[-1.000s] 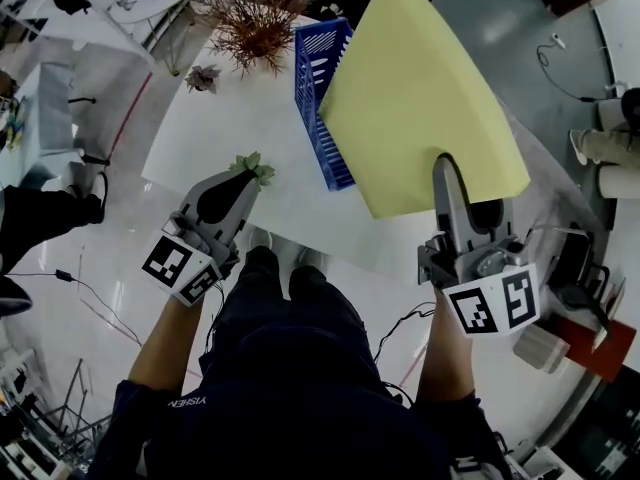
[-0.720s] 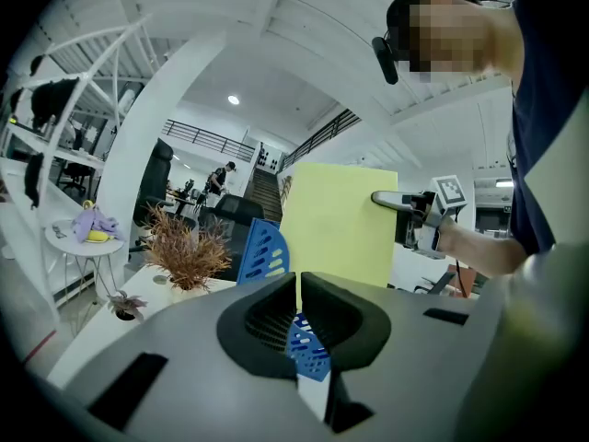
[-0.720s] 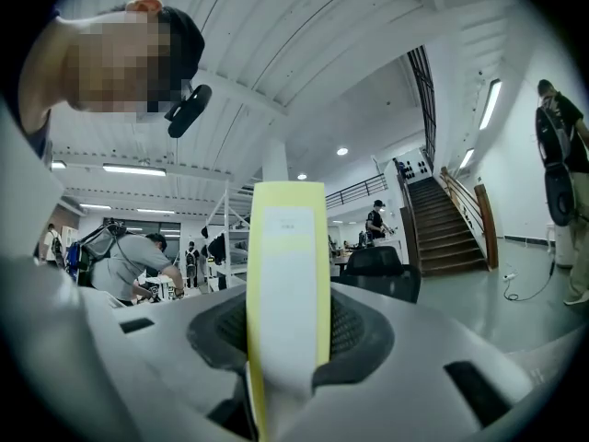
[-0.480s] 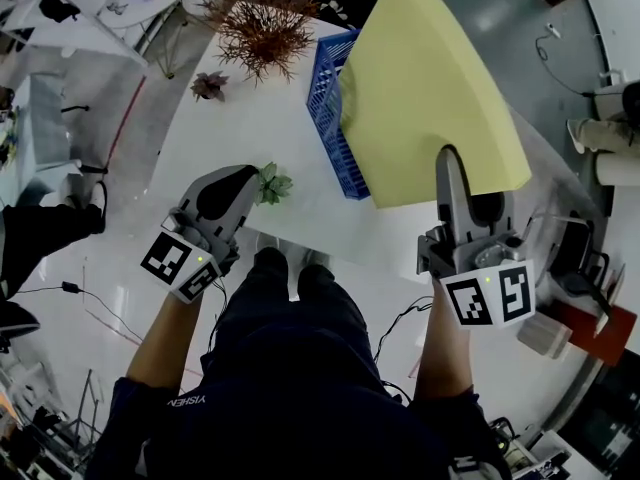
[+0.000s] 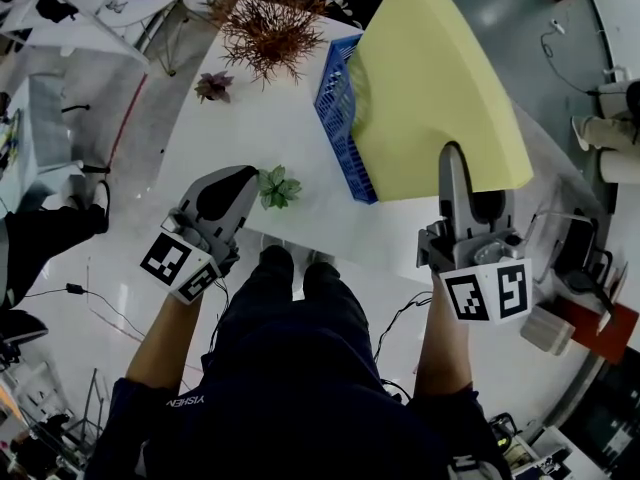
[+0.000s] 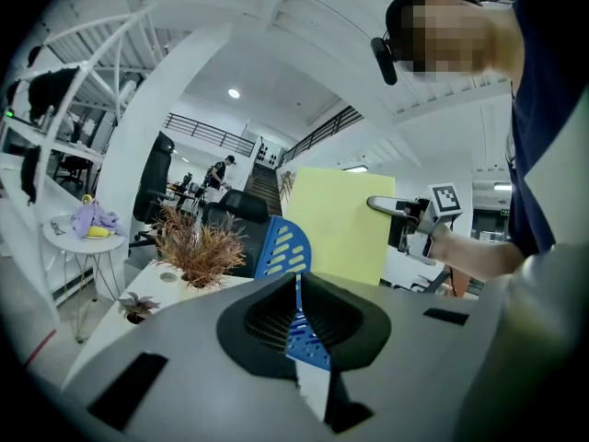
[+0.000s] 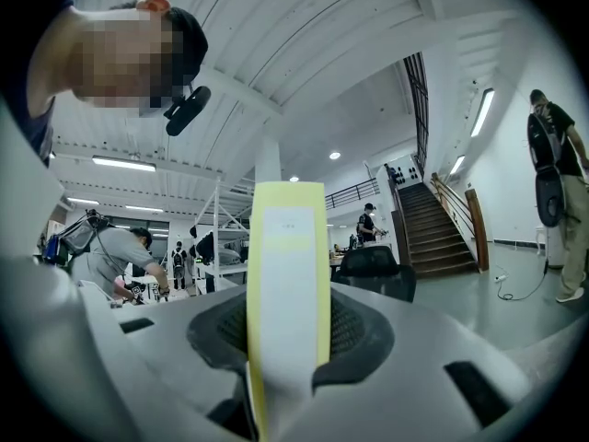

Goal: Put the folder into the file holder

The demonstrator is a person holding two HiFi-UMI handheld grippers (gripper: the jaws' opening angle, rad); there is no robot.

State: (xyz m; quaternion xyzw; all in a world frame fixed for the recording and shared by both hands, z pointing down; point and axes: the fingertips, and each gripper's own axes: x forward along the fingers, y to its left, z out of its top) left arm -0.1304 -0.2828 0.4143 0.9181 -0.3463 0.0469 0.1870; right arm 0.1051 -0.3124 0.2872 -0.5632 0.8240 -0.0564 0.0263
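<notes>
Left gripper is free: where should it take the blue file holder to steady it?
Likely the left long wall of the file holder, at its top rim, approached from the left: that lattice wall stands upright, bare, facing the left gripper, while the folder covers the right side.

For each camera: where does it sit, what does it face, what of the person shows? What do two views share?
Head view: on the head, steeply down at table, file holder, folder; legs, left tool, right tool show.
Left gripper view: on left tool, toward file holder; right forearm, head show.
Right gripper view: on right tool, along the gripped folder; head shows.
Shared: folder, all three.
</notes>
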